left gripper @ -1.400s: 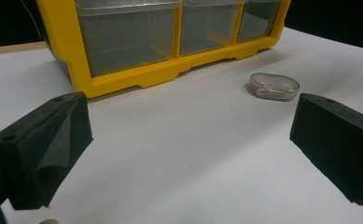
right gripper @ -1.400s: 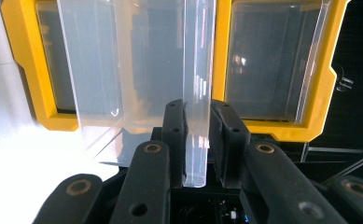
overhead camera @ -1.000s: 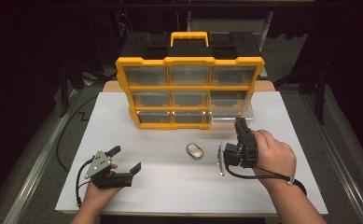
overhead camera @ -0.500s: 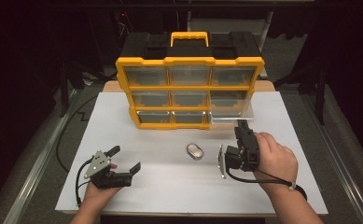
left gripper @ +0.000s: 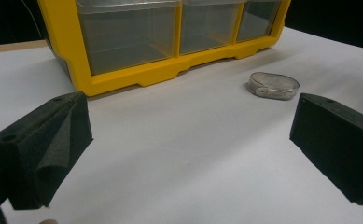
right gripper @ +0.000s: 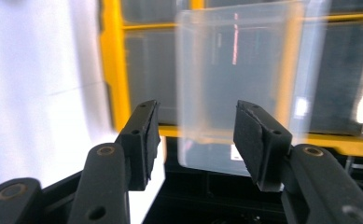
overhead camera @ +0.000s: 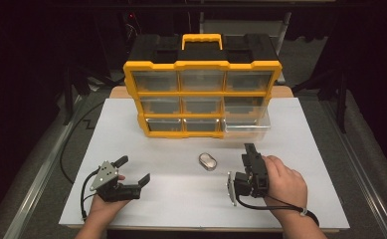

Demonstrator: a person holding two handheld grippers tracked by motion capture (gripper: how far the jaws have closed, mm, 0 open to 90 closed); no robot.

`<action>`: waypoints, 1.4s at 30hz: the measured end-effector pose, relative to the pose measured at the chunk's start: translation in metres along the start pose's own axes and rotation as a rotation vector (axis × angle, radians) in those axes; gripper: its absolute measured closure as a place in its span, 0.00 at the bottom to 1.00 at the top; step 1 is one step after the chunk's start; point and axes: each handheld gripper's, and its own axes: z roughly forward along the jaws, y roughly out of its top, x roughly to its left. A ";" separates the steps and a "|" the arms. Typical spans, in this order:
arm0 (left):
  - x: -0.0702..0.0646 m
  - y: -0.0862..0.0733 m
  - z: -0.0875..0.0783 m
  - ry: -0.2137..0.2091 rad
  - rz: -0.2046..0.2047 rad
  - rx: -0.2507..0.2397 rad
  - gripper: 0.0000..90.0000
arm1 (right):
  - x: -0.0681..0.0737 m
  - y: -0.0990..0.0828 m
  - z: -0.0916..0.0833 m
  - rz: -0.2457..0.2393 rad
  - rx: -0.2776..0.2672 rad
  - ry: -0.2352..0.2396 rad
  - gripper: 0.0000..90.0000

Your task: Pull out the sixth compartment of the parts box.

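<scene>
Left gripper (overhead camera: 134,170): low on the white table sheet (overhead camera: 171,209), near its front-left corner, held in the left hand (overhead camera: 104,204). Jaws spread wide, nothing between them; in the left gripper view only bare sheet lies in the gap. Its cable loops out toward the sheet's left edge.

Right gripper (overhead camera: 248,154): front-right part of the sheet, rolled onto its side in the right hand (overhead camera: 285,184), jaws pointing away from the person toward the organiser. In the right gripper view the jaws stand partly apart with nothing gripped; the fingertips (right gripper: 144,135) frame the clear drawer (right gripper: 237,84) but are apart from it.

Small oval metal tin (overhead camera: 208,161): lies flat mid-sheet, between the two grippers, just left of the right gripper's jaws, touching neither. Bare sheet all round it.

Yellow organiser (overhead camera: 203,94): upright at the back of the sheet, three rows of three clear drawers, yellow handle on top. Bottom-right drawer is pulled out, its front standing proud of the yellow frame. Open sheet runs between the organiser's front edge and both grippers. The sheet's right margin beyond the right hand is narrow.
</scene>
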 end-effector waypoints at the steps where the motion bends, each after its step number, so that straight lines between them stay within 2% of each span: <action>1: 0.000 0.000 0.000 0.000 0.000 -0.004 0.00 | 0.004 0.000 0.001 -0.001 0.000 0.006 0.56; 3: 0.000 0.001 -0.001 0.001 0.000 -0.011 0.00 | 0.015 -0.001 0.003 0.000 0.000 0.014 0.55; 5: 0.001 0.001 -0.002 0.003 -0.001 -0.013 0.00 | 0.019 -0.002 0.003 0.000 0.003 0.016 0.55; 6: 0.001 0.001 -0.002 0.006 0.000 -0.009 0.00 | 0.027 -0.004 0.005 -0.005 0.007 0.025 0.55; 8: 0.002 0.001 -0.002 0.011 -0.006 -0.013 0.00 | 0.032 -0.005 0.006 -0.001 0.006 0.032 0.55; 10: 0.002 0.001 -0.002 0.012 -0.005 -0.014 0.00 | 0.043 -0.010 0.010 0.002 0.018 0.054 0.55; 15: 0.003 0.001 -0.001 0.012 0.001 -0.003 0.00 | 0.056 -0.019 0.012 0.009 0.045 0.089 0.55; 17: 0.003 0.001 -0.002 0.014 0.001 -0.001 0.00 | 0.061 -0.029 0.015 0.010 0.056 0.100 0.54; 20: 0.003 0.001 -0.002 0.016 -0.004 -0.004 0.00 | 0.063 -0.034 0.016 0.012 0.064 0.119 0.53; 21: 0.002 0.001 -0.002 0.015 -0.003 -0.004 0.00 | 0.063 -0.037 0.016 0.008 0.075 0.144 0.51; 23: 0.002 0.001 -0.002 0.014 -0.001 -0.003 0.00 | 0.064 -0.039 0.017 0.008 0.080 0.151 0.51; 27: 0.001 0.001 -0.002 0.013 0.005 -0.001 0.00 | 0.063 -0.041 0.018 0.000 0.086 0.168 0.41; 34: 0.002 0.001 -0.001 0.013 0.003 0.003 0.00 | 0.060 -0.042 0.016 0.012 0.085 0.133 0.29; 35: 0.002 0.001 -0.001 0.014 0.003 0.004 0.00 | 0.059 -0.042 0.016 0.005 0.084 0.128 0.22; 36: 0.002 0.001 -0.001 0.014 0.003 0.003 0.00 | 0.059 -0.042 0.016 0.005 0.084 0.128 0.22; 37: 0.001 0.001 -0.001 0.012 0.001 -0.003 0.00 | 0.058 -0.042 0.015 0.011 0.095 0.130 0.17; 38: 0.001 0.001 -0.001 0.012 0.001 -0.003 0.00 | 0.058 -0.042 0.015 0.011 0.095 0.130 0.17; 39: 0.001 0.001 -0.001 0.010 0.006 0.001 0.00 | 0.058 -0.042 0.013 0.020 0.086 0.113 0.12; 40: 0.001 0.001 -0.001 0.010 0.006 0.001 0.00 | 0.058 -0.042 0.013 0.020 0.086 0.113 0.12; 41: 0.000 0.001 -0.001 0.007 0.011 0.004 0.00 | 0.057 -0.041 0.012 0.012 0.084 0.113 0.06; 42: 0.000 0.001 -0.001 0.007 0.011 0.004 0.00 | 0.057 -0.041 0.012 0.012 0.084 0.113 0.06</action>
